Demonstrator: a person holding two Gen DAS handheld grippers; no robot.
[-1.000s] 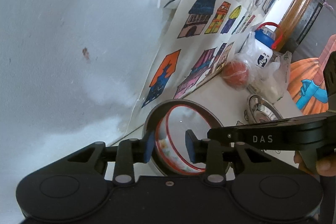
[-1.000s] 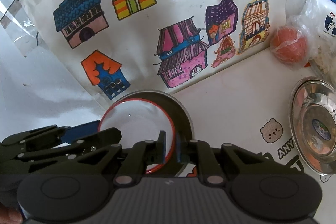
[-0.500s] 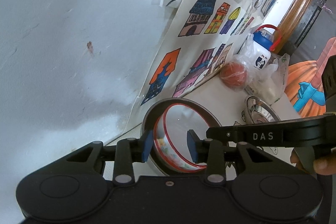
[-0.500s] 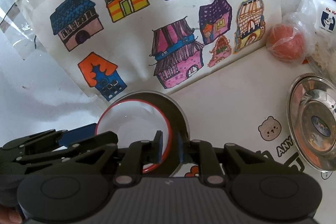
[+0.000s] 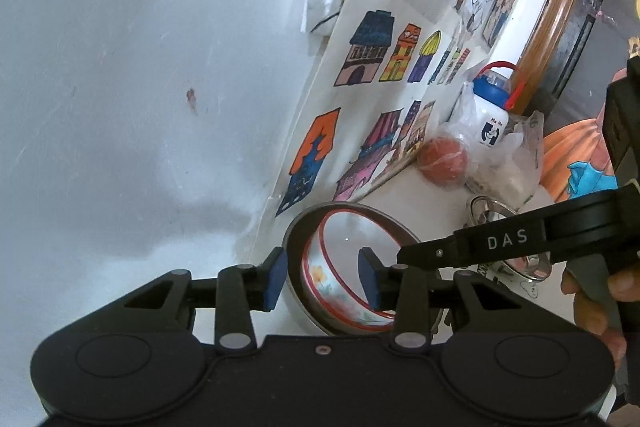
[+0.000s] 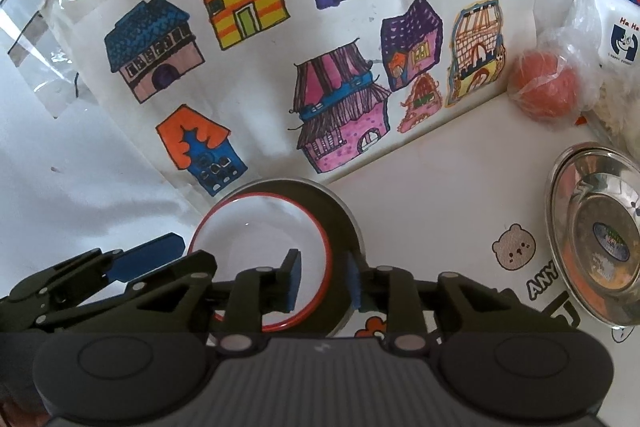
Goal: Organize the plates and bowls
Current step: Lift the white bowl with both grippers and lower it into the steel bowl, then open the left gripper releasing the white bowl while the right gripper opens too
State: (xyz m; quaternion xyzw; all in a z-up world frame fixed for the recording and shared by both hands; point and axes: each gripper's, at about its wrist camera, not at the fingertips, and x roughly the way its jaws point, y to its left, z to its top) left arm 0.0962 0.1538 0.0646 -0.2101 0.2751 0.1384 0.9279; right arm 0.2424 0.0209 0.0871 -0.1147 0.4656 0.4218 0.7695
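Observation:
A white bowl with a red rim sits nested inside a steel bowl on the white table, close to the wall. My right gripper straddles the near right rim of the white bowl. Its jaws are opening and the pads stand clear of the rim. My left gripper straddles the left rim of both bowls. Its jaws are also opening, with the pads off the walls. One finger of the right gripper crosses the left wrist view.
A second steel bowl lies on the table to the right. Behind it are an orange ball in plastic, a blue-capped bottle and bags. A sheet of house drawings leans on the wall. A person's hand holds the right gripper.
The right gripper, earlier shut on the white bowl's rim, has spread its fingers apart. The left gripper's fingers have widened a little. The nested bowls have stayed in place.

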